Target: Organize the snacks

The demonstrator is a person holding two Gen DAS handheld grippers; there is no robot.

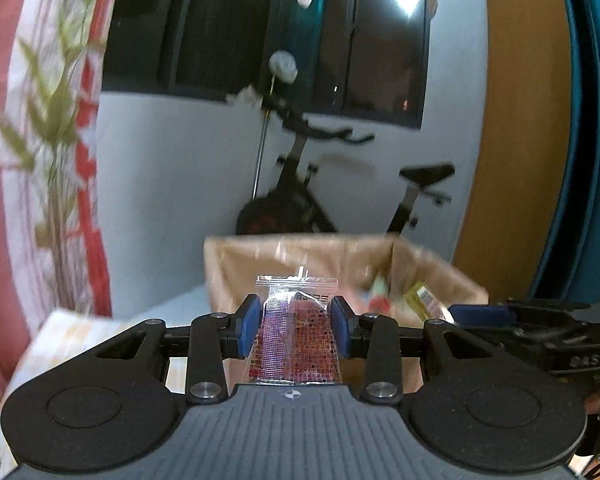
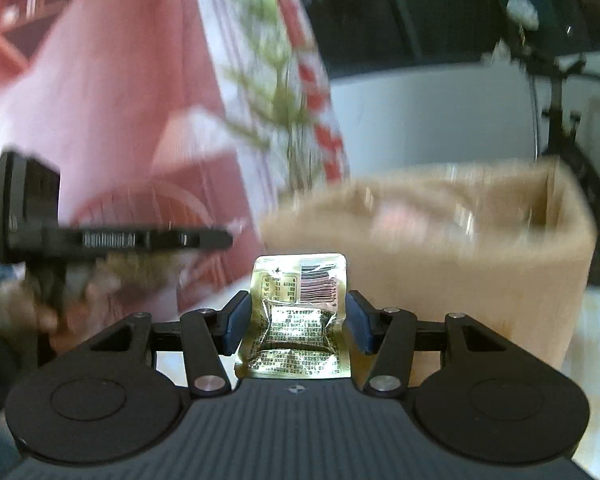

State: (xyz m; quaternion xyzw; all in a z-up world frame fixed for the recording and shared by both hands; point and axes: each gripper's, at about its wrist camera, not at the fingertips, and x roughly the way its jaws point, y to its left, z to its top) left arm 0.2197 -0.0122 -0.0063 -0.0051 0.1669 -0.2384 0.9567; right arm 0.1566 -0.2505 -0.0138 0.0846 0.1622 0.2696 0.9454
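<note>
My left claw (image 1: 296, 326) is closed on a clear-edged red packet (image 1: 296, 340), its blue pads (image 1: 249, 326) pressing the packet's two sides so that it stands upright between them, top seal pointing away from me. My right claw (image 2: 296, 326) is likewise clamped on a gold packet (image 2: 298, 320), crumpled at the middle where the pads (image 2: 236, 322) squeeze it, a barcode showing near its upper right corner.

Just past the red packet sits the open cardboard box (image 1: 236, 268), with the packet held in front of its near wall and level with its opening. From the left wrist view I can see other snacks (image 1: 380, 300) lying inside the box, too blurred to name, and my right claw (image 1: 480, 312) reaching in from the right with the gold packet (image 1: 426, 300) over the box's right side. From the right wrist view the box (image 2: 500, 280) lies ahead and to the right, blurred, and my left claw (image 2: 112, 240) shows side-on at the left.

The box stands on a pale patterned counter (image 1: 80, 332). Farther back, a red and white curtain (image 1: 60, 120) with green leaf print hangs on the left. An exercise bike (image 1: 300, 200) stands against the white wall, below a dark window (image 1: 260, 32).
</note>
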